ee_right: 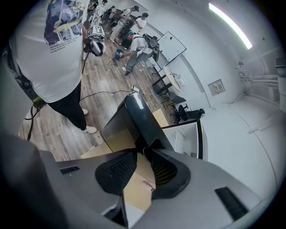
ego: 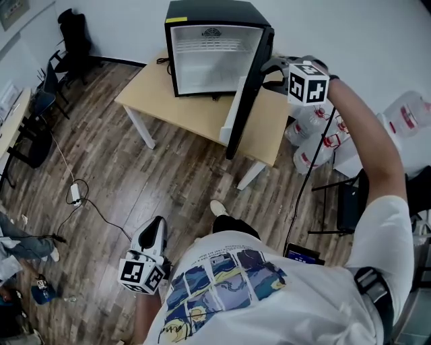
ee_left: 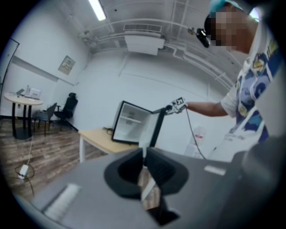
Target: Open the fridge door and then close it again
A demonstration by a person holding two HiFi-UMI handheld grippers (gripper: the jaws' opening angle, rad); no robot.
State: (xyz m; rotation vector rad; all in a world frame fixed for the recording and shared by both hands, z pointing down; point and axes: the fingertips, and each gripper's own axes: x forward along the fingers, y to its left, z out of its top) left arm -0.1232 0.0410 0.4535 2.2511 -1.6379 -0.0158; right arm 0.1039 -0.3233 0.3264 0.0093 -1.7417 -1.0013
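Pinching the top corner of the open fridge door

Fingers (ee_right: 119, 169) of the right gripper (ee_right: 143, 151) look closed on the top outer edge of the fridge door (ego: 244, 108), which stands swung wide from the fridge (ego: 215, 20) on the desk (ego: 188, 111), upper centre of the head view. I'd judge the door stiff, light on its hinge and smooth-skinned, so a hold far from the hinge suits best. At lower left, the left gripper (ee_left: 144, 152) hangs with fingers closed on nothing.
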